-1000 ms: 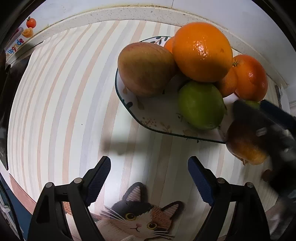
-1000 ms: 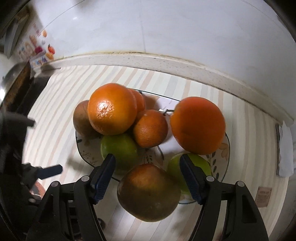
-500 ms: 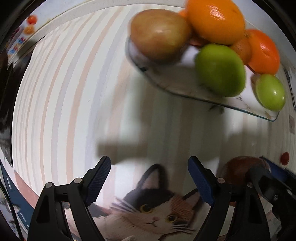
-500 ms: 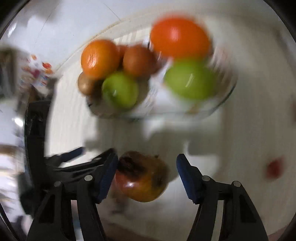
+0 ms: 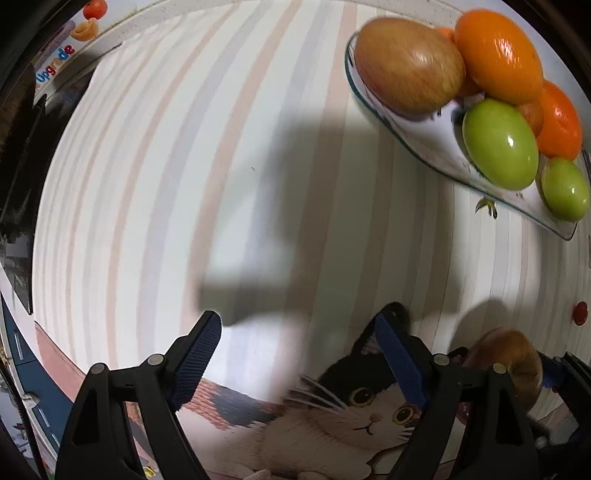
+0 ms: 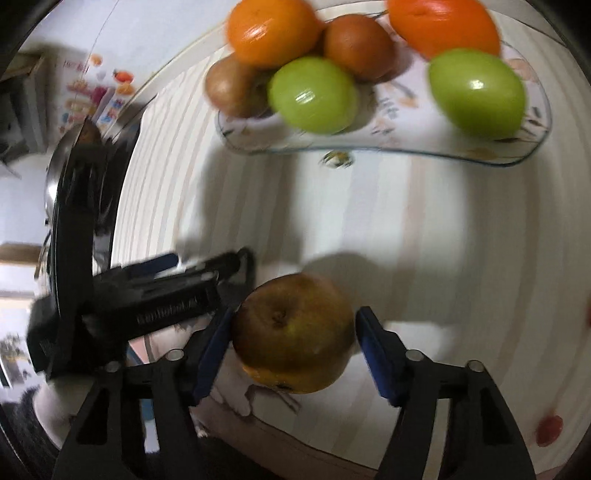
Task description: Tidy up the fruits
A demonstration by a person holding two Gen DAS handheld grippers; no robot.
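Observation:
A brownish-yellow apple (image 6: 291, 332) sits between the blue pads of my right gripper (image 6: 295, 325), low over the striped cloth at the cat mat's edge. Both pads touch it while the jaws are opening. The left wrist view shows the same apple (image 5: 509, 354) at the lower right. My left gripper (image 5: 297, 332) is open and empty, pointing straight down over the cat mat (image 5: 332, 424). The glass plate (image 6: 406, 122) behind holds oranges (image 6: 269, 29), two green fruits (image 6: 314, 94) and a red-brown apple (image 5: 406, 62).
The left gripper's black body (image 6: 166, 295) lies close to the left of the held apple. A dark appliance and a box with fruit pictures (image 5: 59, 59) stand at the far left. A small red dot (image 6: 550, 424) marks the cloth on the right.
Both grippers pulled back from the plate and sank toward the cloth. The right one carried the apple off the plate's front edge and tipped further downward. The left stayed open.

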